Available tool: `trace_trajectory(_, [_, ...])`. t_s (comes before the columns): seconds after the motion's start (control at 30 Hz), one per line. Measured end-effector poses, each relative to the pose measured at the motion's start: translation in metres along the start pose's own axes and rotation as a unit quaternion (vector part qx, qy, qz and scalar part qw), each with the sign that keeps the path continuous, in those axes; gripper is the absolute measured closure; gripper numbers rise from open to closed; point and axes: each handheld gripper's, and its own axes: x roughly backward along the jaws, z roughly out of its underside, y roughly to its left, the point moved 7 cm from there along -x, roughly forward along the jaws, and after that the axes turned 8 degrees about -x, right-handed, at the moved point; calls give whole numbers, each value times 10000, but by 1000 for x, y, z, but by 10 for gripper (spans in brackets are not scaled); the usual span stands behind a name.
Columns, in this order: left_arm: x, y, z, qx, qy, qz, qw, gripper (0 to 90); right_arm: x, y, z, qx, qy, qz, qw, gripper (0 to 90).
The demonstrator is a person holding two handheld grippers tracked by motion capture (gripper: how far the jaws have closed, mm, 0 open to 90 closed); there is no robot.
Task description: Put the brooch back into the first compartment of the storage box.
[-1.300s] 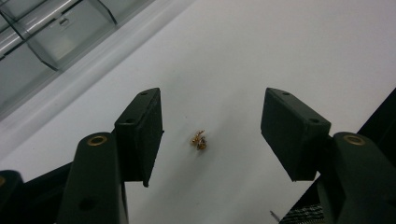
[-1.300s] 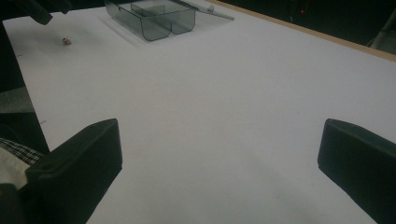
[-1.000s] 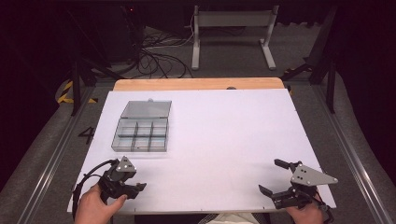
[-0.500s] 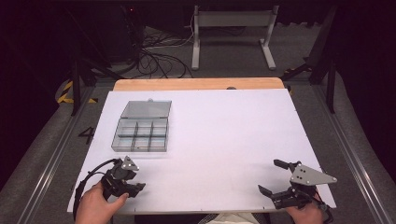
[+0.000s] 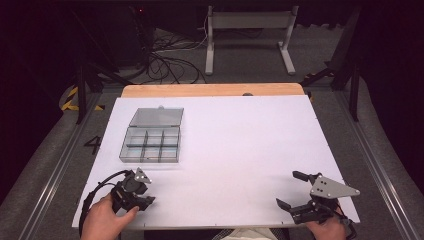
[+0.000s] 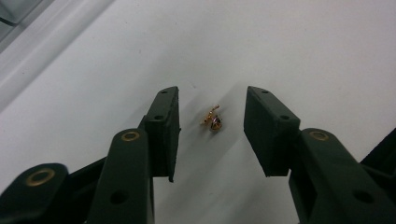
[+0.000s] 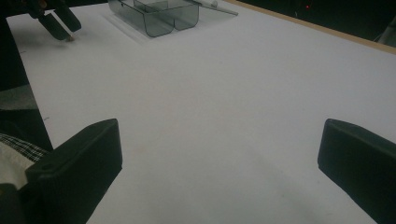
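Right now we see the white counter (image 5: 240, 150) spread wide, with a clear plastic organizer box (image 5: 151, 143) toward its ten o'clock part, lid laid back and its compartments looking empty as far as we can tell. Our right tongs (image 5: 296, 192) rest near the counter's five o'clock corner, jaws spread wide apart with nothing between them. Our left tongs (image 5: 142, 192) sit near the seven o'clock corner, tipped down at the surface.

Smallest of all is a tiny gold-colored trinket (image 6: 213, 121), perhaps an earring or charm, lying on the counter. In the left gripper view it sits squarely between the two parted jaws, a little toward twelve o'clock from the pads, touching neither. Its short length runs roughly from one o'clock to seven o'clock, a thin hooked bit at the far end and a rounder, darker bead at the near end. It glints and looks light and slippery.

We judge the left hand is by far the nearer one, and a pinch would need only a slight nudge forward before closing gently.
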Motion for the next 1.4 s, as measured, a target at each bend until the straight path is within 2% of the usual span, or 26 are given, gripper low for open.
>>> trace_trajectory(0.2, [-2,0,0,-79,121,10,9999,643,0,0,0,-10,1,-6,10000,6])
trace_trajectory(0.47, [-5,2,0,-42,165,-17,9999,735,-1,0,0,-6,12,-3,10000,6])
trace_trajectory(0.53, [-6,1,1,-107,221,11,9997,772,-1,0,0,-6,11,0,10000,6])
trace_trajectory(0.97, [-6,1,0,-143,215,19,9997,786,-1,0,0,3,12,-8,10000,6])
trace_trajectory(1.03, [-5,0,0,-108,160,24,9998,786,-1,0,0,-4,13,-6,10000,6])
trace_trajectory(1.4, [6,-3,-5,-207,-32,-9,9998,787,-1,0,0,11,14,20,10000,6])
